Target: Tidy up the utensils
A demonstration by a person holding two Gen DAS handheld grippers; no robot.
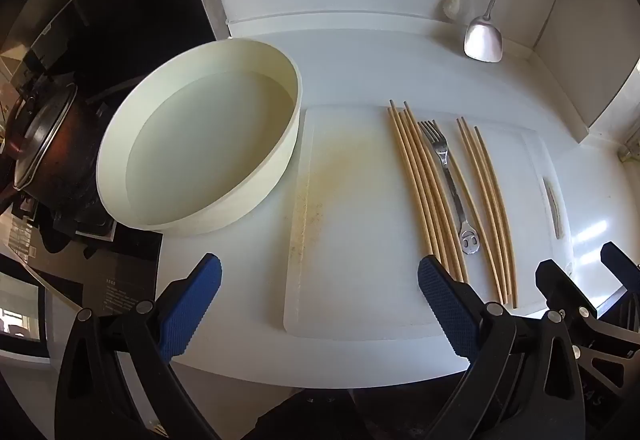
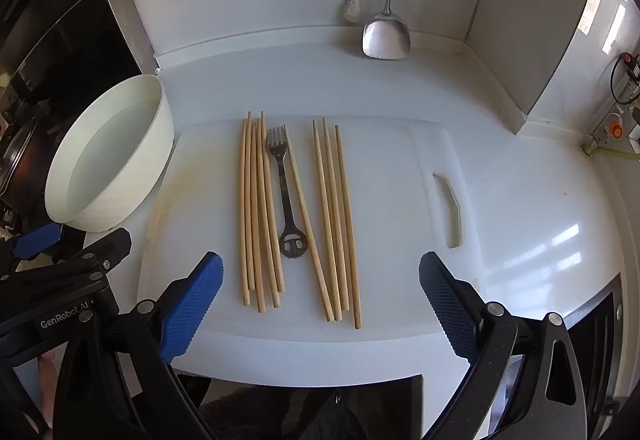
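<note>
Left gripper (image 1: 320, 292): wide apart, empty.
Right gripper (image 2: 320, 290): wide apart, empty — above the board's near edge.
Chopsticks (image 2: 256, 211): two bunches on the cutting board (image 2: 384, 199).
Fork (image 2: 285, 191): between them.
Bowl (image 1: 280, 135): left, beside the board.

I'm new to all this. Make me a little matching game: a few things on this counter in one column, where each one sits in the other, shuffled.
Things:
1. fork
2. round basin
3. metal spatula
4. chopsticks

Places:
A. left of the cutting board
B. hanging against the back wall
C. in two bundles on the board
D. between the two bundles, prongs pointing toward the wall

Pairs: 1-D, 2-A, 3-B, 4-C
</note>
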